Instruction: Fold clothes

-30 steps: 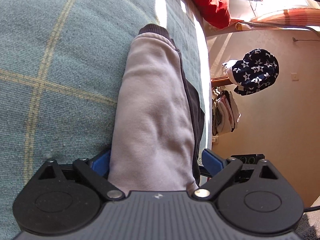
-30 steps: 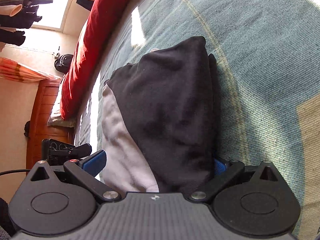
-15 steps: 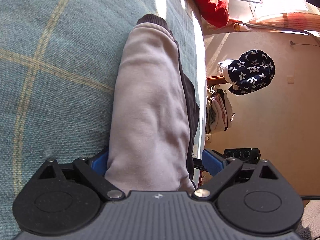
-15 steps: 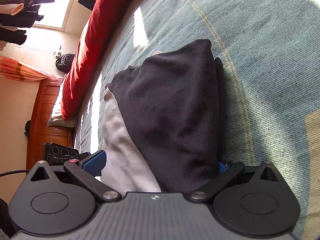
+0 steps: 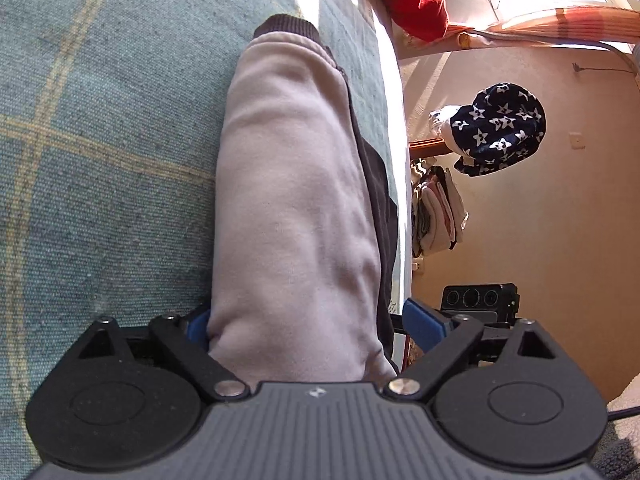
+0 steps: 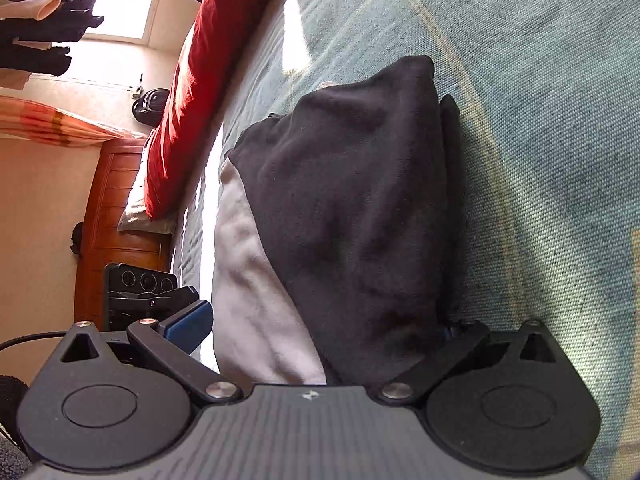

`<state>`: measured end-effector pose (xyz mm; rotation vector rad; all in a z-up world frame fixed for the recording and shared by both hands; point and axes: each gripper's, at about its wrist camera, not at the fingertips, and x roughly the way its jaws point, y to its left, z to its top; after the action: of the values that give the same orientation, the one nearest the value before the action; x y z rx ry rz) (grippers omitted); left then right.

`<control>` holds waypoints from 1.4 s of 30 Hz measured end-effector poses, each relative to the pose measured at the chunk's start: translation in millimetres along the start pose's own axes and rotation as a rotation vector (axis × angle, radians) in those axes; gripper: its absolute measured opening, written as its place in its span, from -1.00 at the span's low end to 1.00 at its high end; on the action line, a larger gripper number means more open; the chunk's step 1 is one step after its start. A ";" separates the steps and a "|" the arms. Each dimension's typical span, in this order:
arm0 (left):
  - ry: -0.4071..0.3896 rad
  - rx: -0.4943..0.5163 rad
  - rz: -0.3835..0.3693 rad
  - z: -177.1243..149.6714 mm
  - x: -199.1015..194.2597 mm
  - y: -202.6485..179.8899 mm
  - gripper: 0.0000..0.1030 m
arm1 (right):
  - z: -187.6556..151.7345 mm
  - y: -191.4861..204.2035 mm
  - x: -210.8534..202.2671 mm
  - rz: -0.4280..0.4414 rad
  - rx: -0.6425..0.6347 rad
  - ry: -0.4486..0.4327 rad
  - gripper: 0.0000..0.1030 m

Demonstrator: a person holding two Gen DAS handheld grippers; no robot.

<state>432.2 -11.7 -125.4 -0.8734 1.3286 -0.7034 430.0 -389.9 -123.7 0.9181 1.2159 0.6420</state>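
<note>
A folded pale grey and black garment (image 5: 292,200) lies on the teal plaid bed cover (image 5: 100,140), its dark ribbed cuff (image 5: 286,26) at the far end. My left gripper (image 5: 308,320) has its blue-padded jaws spread wide around the near end of the garment, one on each side. In the right wrist view the garment (image 6: 352,208) shows its black side with a pale grey strip on the left. My right gripper (image 6: 320,324) also has its jaws wide apart around the garment. Its right pad is mostly hidden by black cloth.
A red pillow (image 6: 192,76) lies along the bed edge by a wooden headboard (image 6: 108,216). A star-patterned cloth (image 5: 500,128) and a clothes pile (image 5: 436,212) sit past the bed edge. The other gripper's camera (image 6: 136,284) shows beside the bed.
Both grippers have crept slightly along the garment; the views shift a little. The jaws stay wide around the cloth and the garment lies as before.
</note>
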 end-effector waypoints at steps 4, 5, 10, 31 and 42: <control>0.022 0.065 0.024 19.2 16.4 -10.9 0.76 | 15.9 -1.7 9.8 0.023 0.019 0.028 1.00; 0.018 0.074 0.030 19.2 17.7 -11.3 0.77 | 20.3 -1.7 13.3 0.031 0.012 0.039 1.00; -0.046 0.078 0.057 -4.3 6.4 -7.7 0.49 | 19.8 -1.5 12.8 0.035 -0.045 0.081 0.89; -0.037 0.179 0.183 -6.3 -3.4 -47.8 0.03 | -7.4 49.6 -6.3 -0.183 -0.094 -0.042 0.07; -0.087 0.190 0.202 -14.5 -34.7 -64.2 0.03 | -10.8 88.9 2.8 -0.151 -0.168 -0.004 0.07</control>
<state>416.6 -17.3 -52.9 -0.6013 1.2302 -0.6155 425.2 -340.2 -49.3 0.6809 1.1959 0.6108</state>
